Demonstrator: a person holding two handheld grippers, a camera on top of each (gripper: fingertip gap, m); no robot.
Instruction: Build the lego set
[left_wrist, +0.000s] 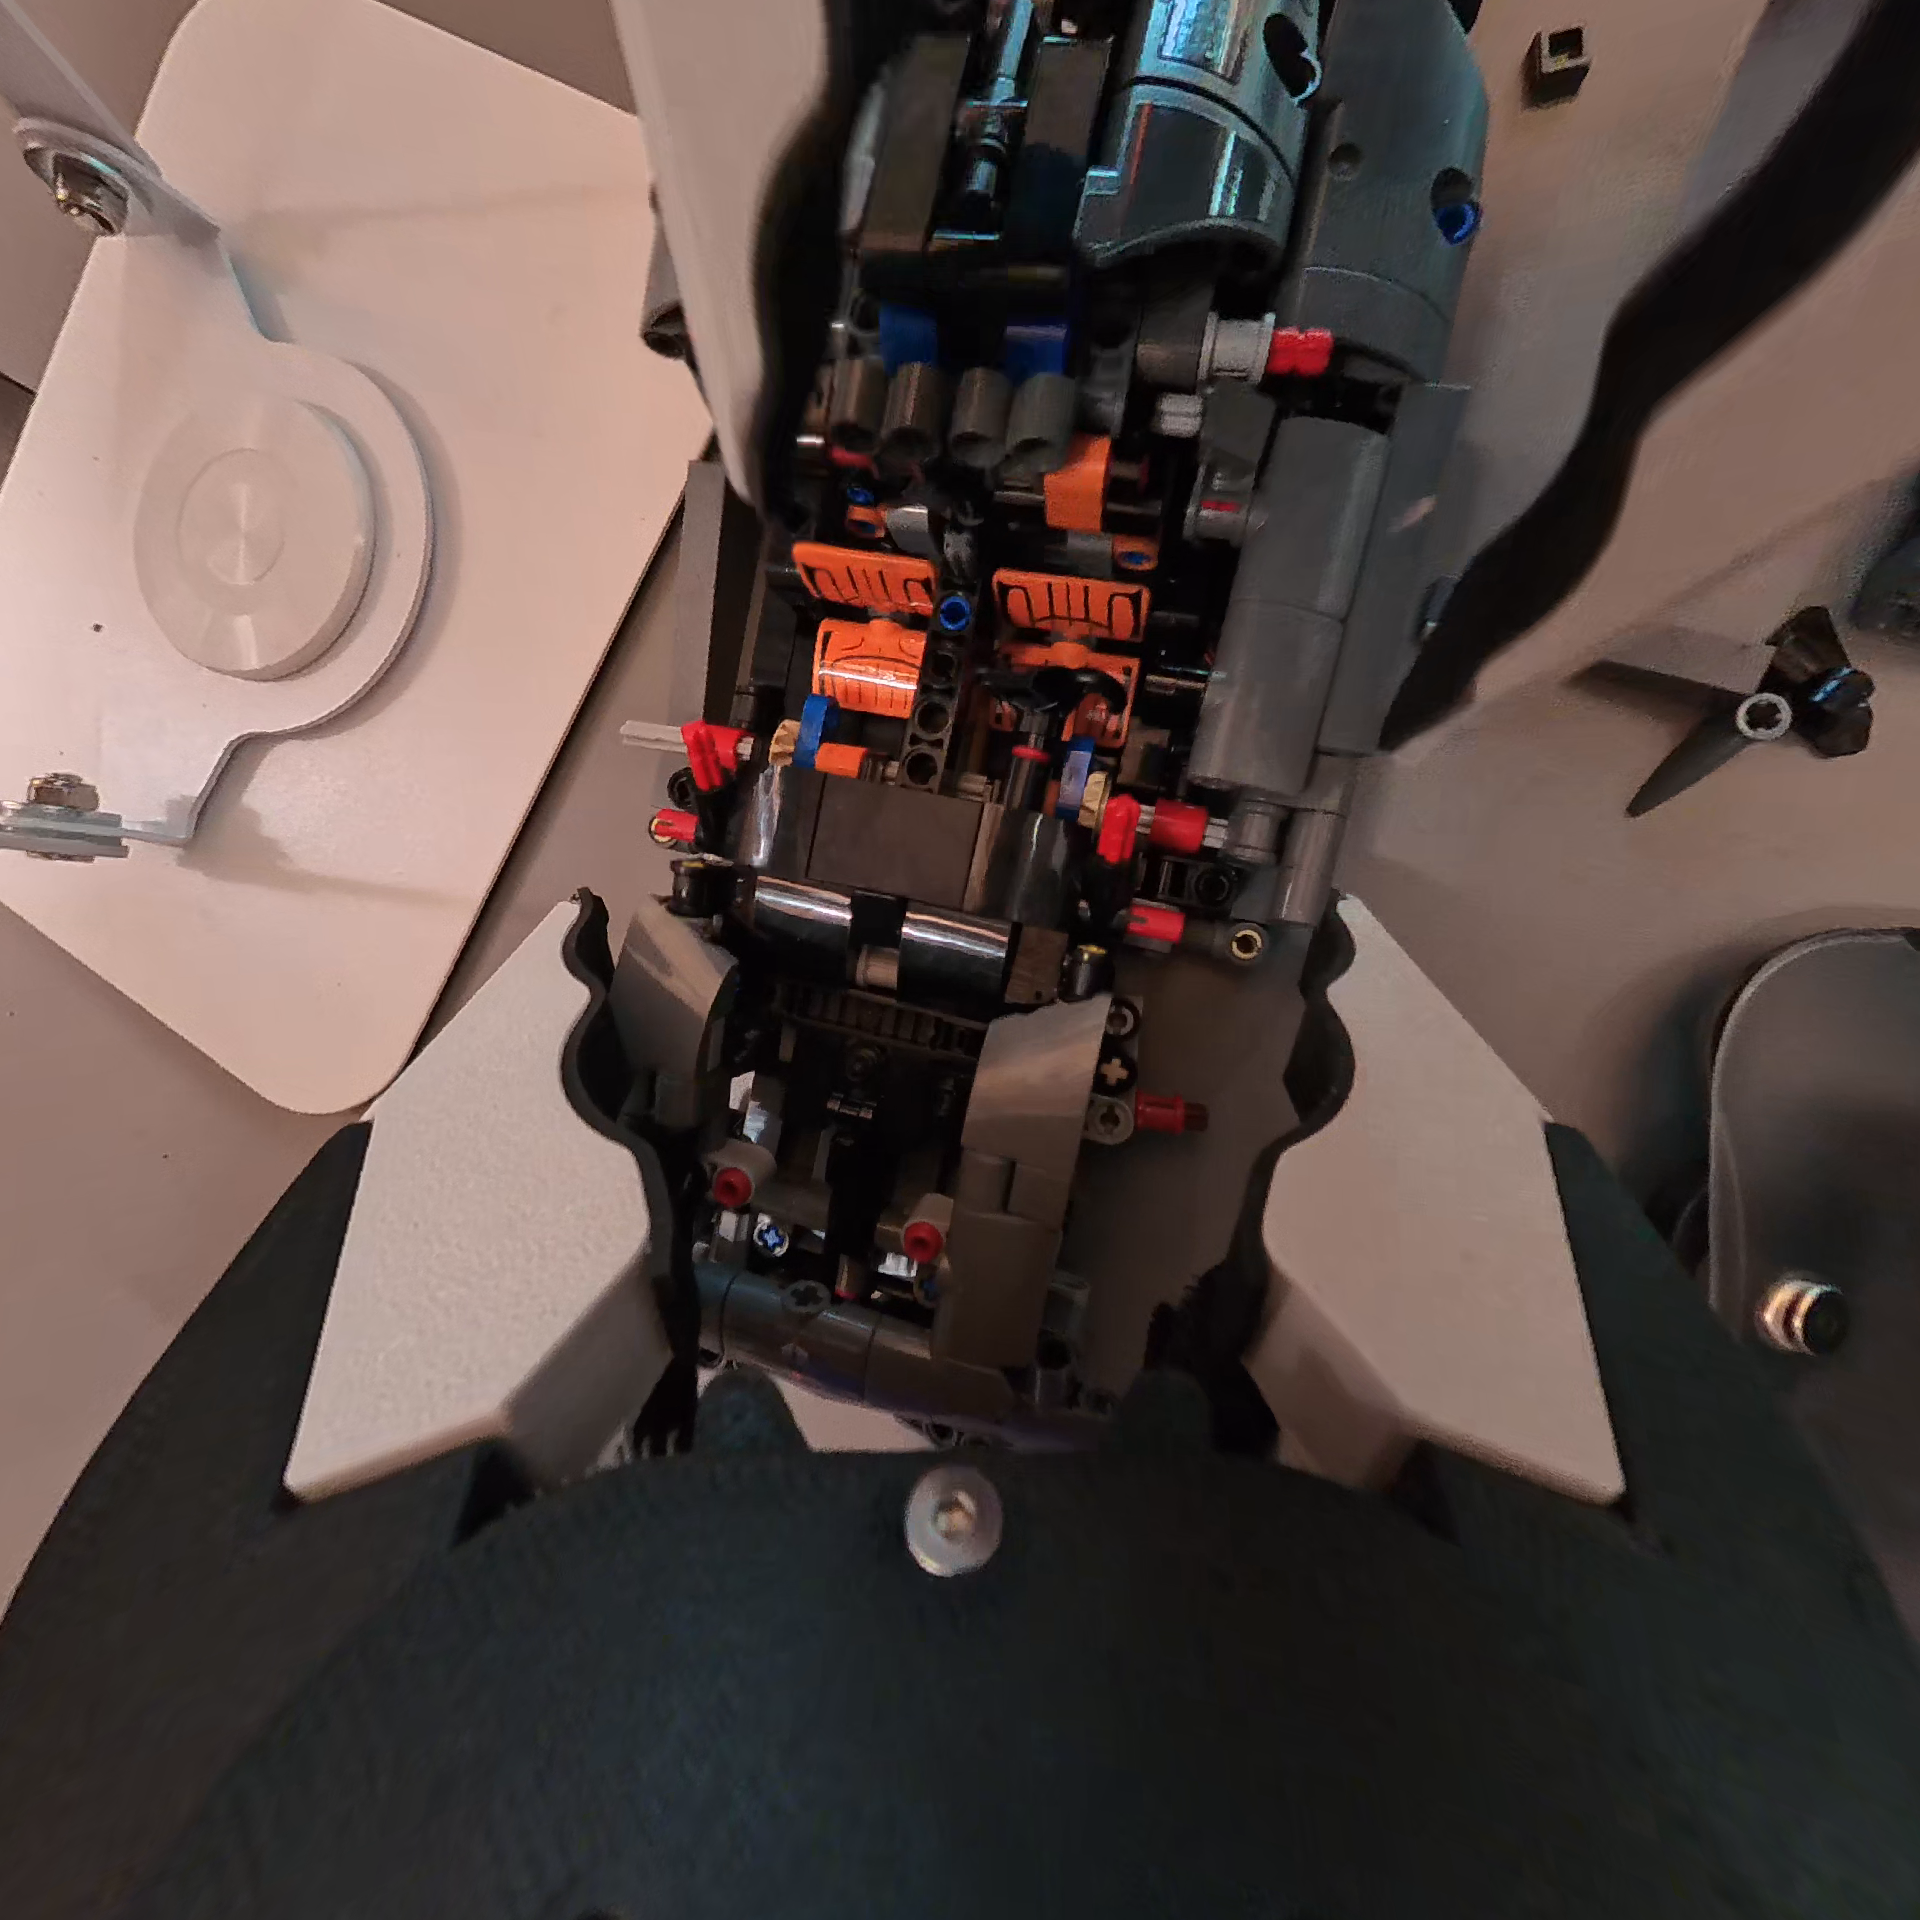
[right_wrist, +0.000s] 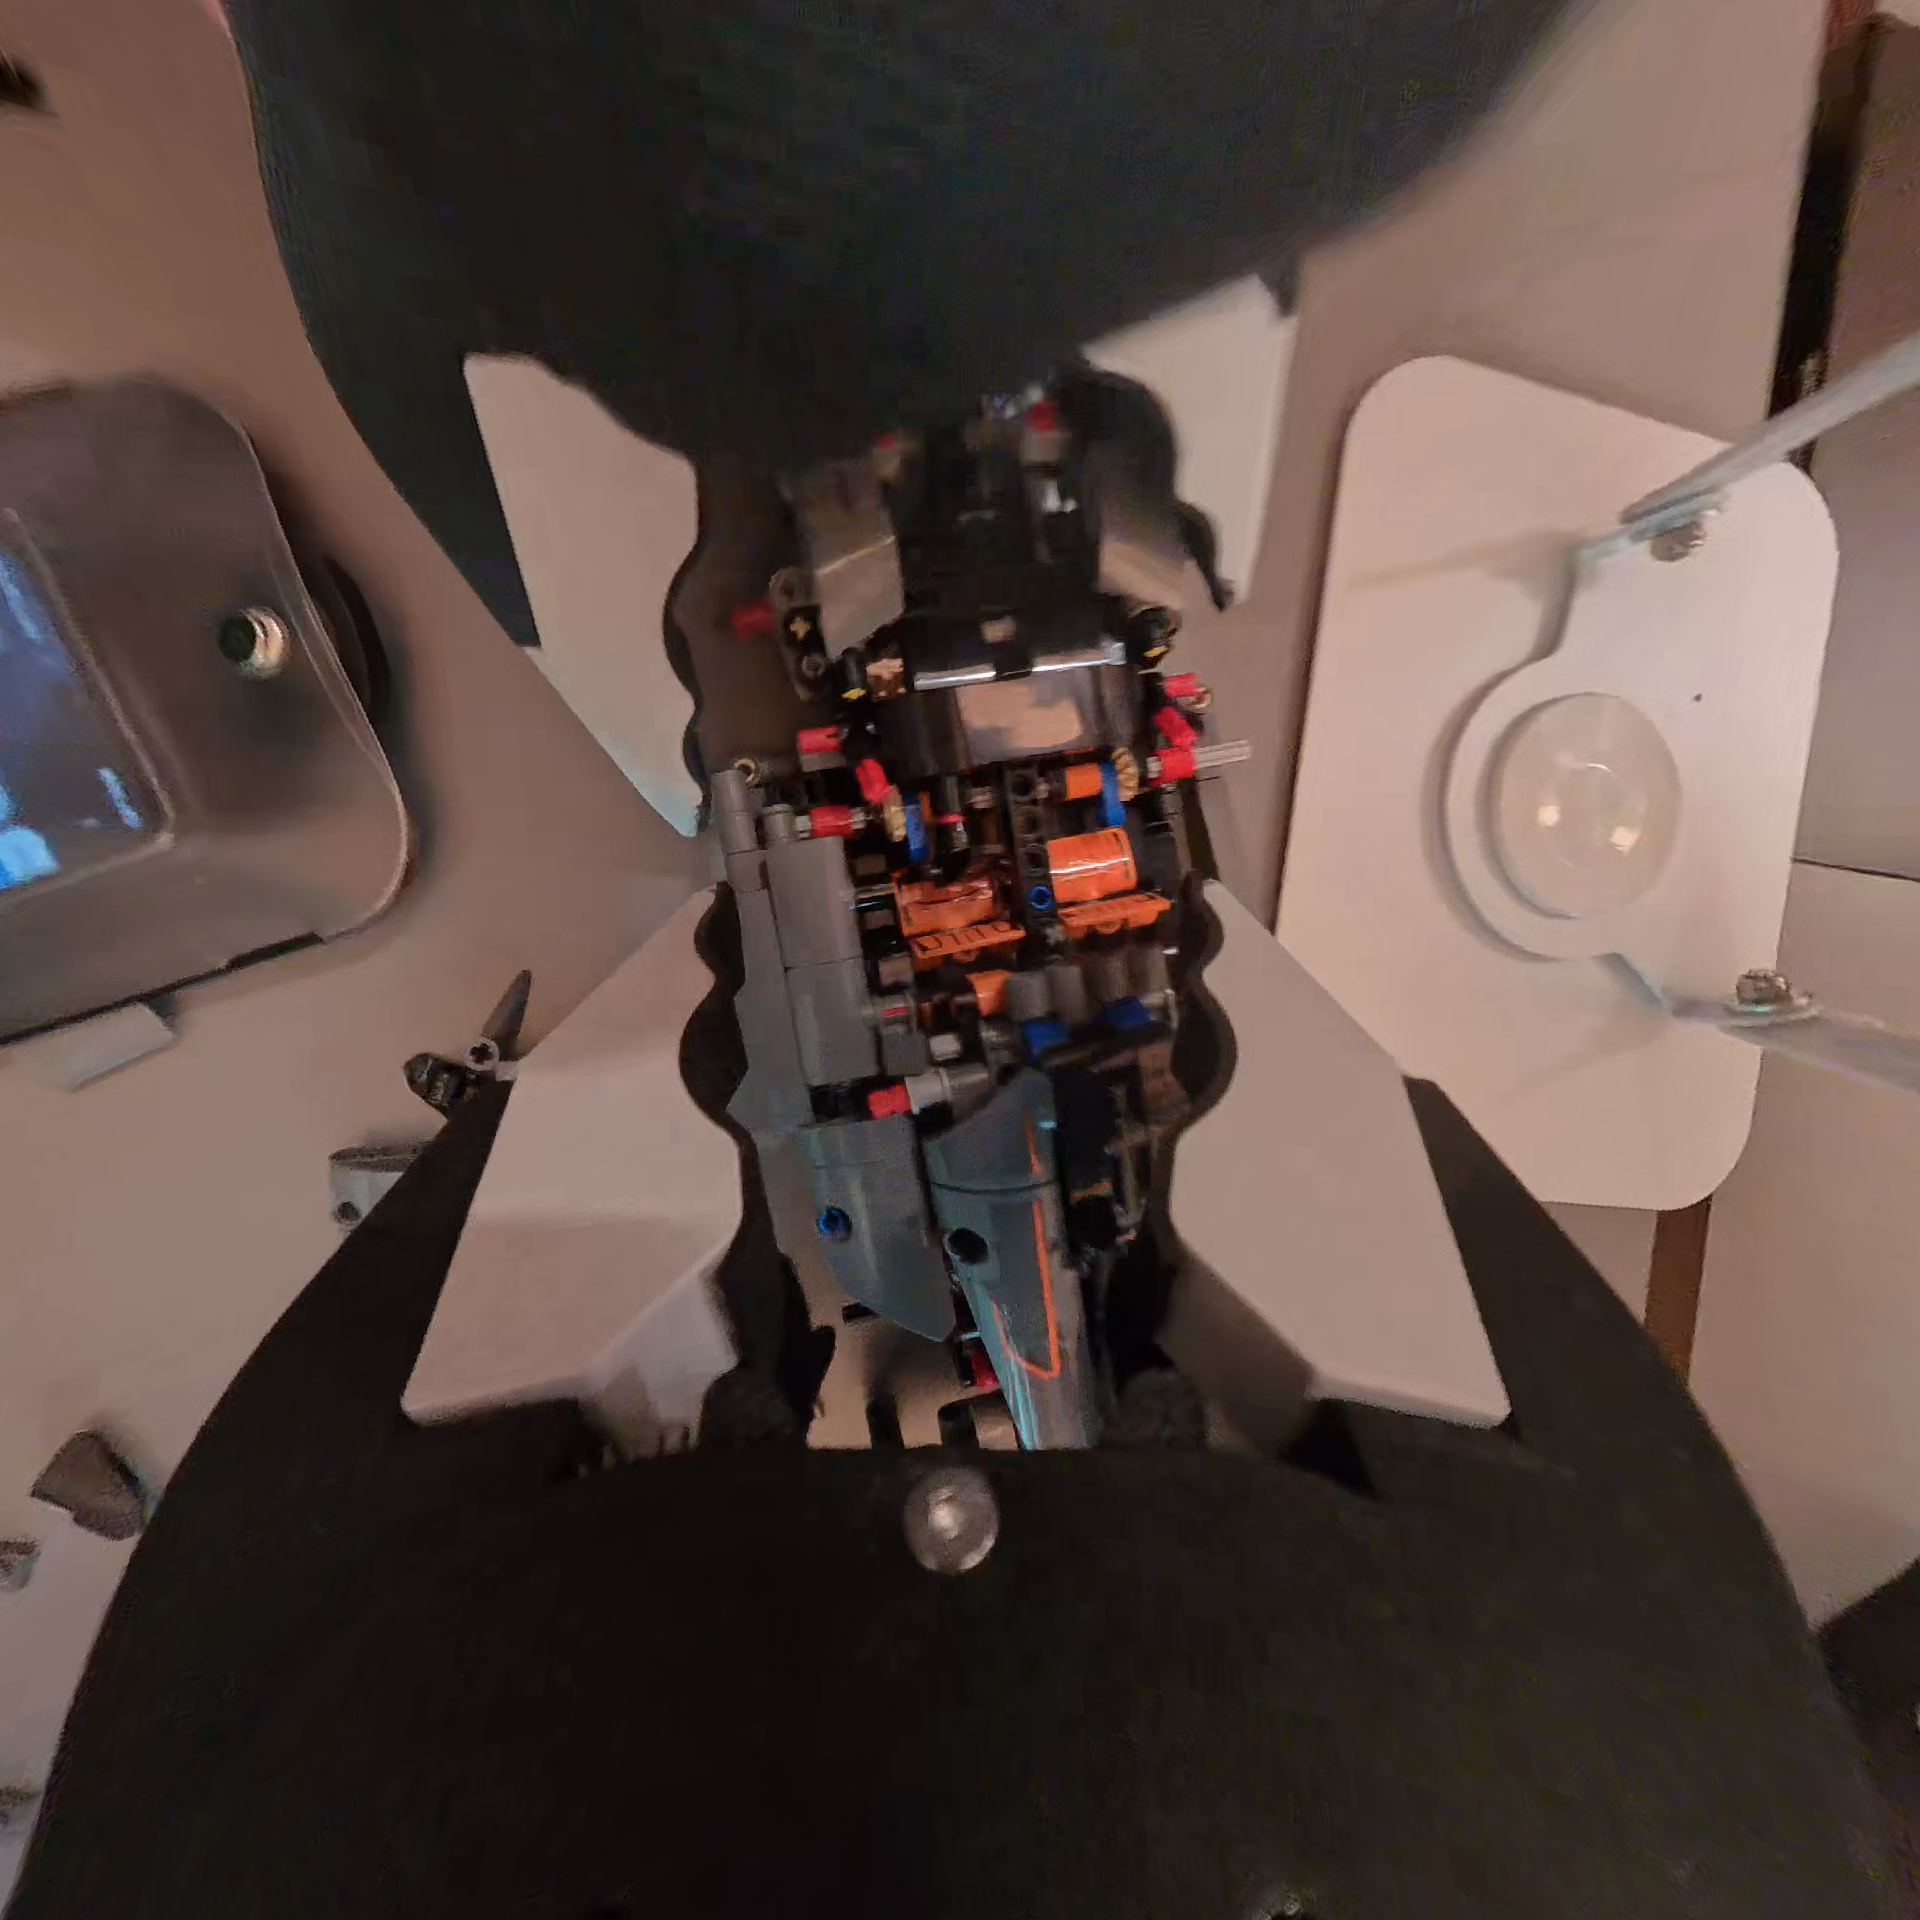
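Left gripper (left_wrist: 961, 1122) is clamping the lego model (left_wrist: 997, 727) between both jaws at 6 o'clock; model is extending toward 12 o'clock, where right gripper (right_wrist: 956, 1101) is clamping its opposite end; loose black piece (left_wrist: 1766, 707) is lying at 3 o'clock.

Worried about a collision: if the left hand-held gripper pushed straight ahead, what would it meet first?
Probably the right hand-held gripper, clamped on the far end of the same grey-and-orange Lego car model; depth is unclear.
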